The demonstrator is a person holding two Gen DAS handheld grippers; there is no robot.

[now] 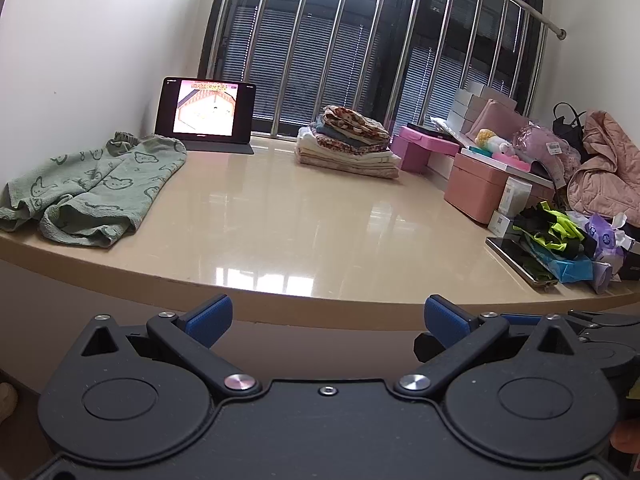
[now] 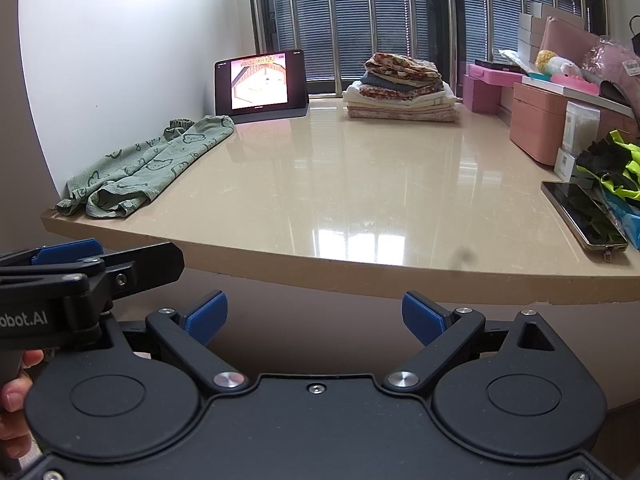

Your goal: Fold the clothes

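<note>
A: How do the tongs stand?
B: The left gripper (image 1: 327, 316) and right gripper (image 2: 315, 314) both gape wide, empty, short of the table (image 2: 360, 200) edge.
A: And the clothes?
B: The green pyjama trousers (image 1: 96, 188) lie crumpled at the table's left, untouched.

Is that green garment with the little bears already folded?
Not folded. The green garment lies loose and rumpled near the table's left edge, unlike the neat folded stack by the window.
</note>
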